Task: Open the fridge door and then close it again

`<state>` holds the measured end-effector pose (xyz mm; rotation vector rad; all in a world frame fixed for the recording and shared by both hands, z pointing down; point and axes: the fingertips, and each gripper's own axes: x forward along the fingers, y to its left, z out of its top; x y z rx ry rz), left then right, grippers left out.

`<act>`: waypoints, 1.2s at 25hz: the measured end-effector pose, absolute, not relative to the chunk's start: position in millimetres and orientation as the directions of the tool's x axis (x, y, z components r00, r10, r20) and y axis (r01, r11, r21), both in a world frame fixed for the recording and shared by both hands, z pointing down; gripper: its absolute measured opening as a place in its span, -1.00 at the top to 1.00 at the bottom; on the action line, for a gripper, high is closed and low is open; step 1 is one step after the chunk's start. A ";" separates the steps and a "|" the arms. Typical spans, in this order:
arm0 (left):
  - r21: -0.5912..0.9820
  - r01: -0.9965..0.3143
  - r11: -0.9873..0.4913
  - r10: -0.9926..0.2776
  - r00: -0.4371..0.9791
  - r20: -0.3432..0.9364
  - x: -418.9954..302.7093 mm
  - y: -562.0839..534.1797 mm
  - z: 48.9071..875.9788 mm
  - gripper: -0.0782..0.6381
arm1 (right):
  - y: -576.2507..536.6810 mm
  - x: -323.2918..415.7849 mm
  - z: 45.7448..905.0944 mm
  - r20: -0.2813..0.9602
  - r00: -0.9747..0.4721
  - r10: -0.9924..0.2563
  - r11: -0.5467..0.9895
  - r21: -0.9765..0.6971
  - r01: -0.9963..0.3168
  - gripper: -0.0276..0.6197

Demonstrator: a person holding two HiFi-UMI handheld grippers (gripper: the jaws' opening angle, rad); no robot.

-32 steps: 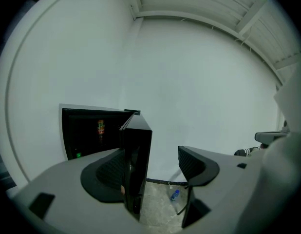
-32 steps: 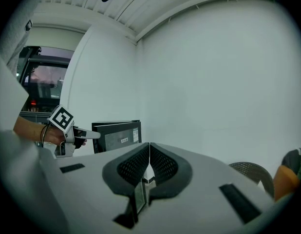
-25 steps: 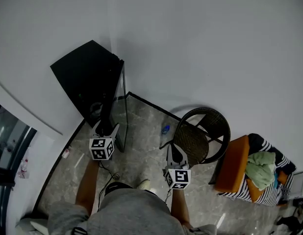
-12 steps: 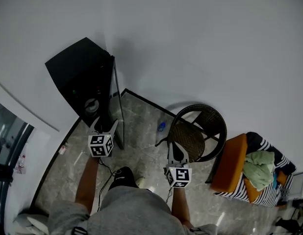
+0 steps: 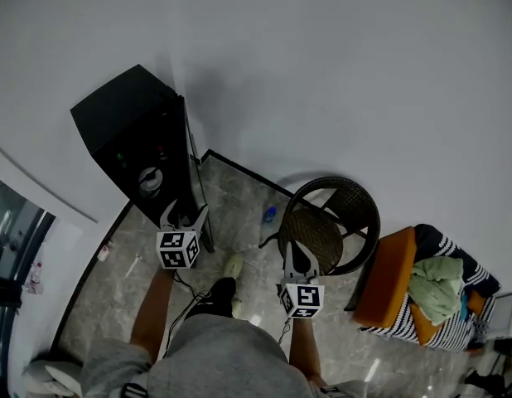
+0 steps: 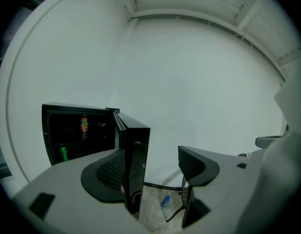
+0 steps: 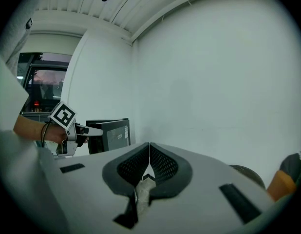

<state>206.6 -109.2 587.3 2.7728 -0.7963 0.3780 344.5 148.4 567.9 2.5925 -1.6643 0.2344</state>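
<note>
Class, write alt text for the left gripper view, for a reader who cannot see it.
The left tongs stand open with the edge of the black fridge door between them. The door is open, and drinks show inside the fridge.

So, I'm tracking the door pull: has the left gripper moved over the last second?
Yes. In the head view the left gripper has shifted rightward, away from the black fridge cabinet and toward the wicker chair.

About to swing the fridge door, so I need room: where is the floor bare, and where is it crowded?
Bare floor lies between the door and the chair, apart from a blue bottle by the wall. Another strip runs left of the fridge, with small litter. Crowded: chair beside the orange seat at right.
</note>
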 end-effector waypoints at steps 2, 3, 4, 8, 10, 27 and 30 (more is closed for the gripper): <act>0.146 -0.536 -0.832 -0.476 0.823 0.310 212.5 -105.1 587.6 -0.13 | 149.6 347.1 569.1 0.154 0.413 -0.898 -0.423 -0.045 -0.905 0.84; 0.146 -0.533 -0.833 -0.473 0.825 0.310 214.6 -103.1 587.5 -0.13 | 150.1 347.8 569.4 0.153 0.415 -0.897 -0.426 -0.048 -0.904 0.84; 0.148 -0.530 -0.835 -0.470 0.826 0.311 217.1 -101.0 587.5 -0.13 | 150.8 349.0 570.0 0.153 0.417 -0.896 -0.429 -0.050 -0.902 0.84; 0.148 -0.515 -0.844 -0.456 0.835 0.307 231.3 -93.7 587.1 -0.13 | 152.0 355.7 572.0 0.158 0.433 -0.888 -0.445 -0.051 -0.894 0.84; 0.155 -0.508 -0.847 -0.449 0.841 0.302 237.0 -90.8 586.8 -0.13 | 152.7 357.2 571.8 0.155 0.440 -0.884 -0.452 -0.049 -0.891 0.84; 0.191 -0.415 -0.889 -0.358 0.892 0.274 292.5 -65.9 587.3 -0.13 | 195.3 380.0 576.0 0.177 0.540 -0.823 -0.554 -0.035 -0.832 0.84; 0.186 -0.401 -0.897 -0.345 0.898 0.274 303.5 -63.2 587.1 -0.13 | 202.2 385.5 575.4 0.178 0.557 -0.811 -0.571 -0.032 -0.821 0.84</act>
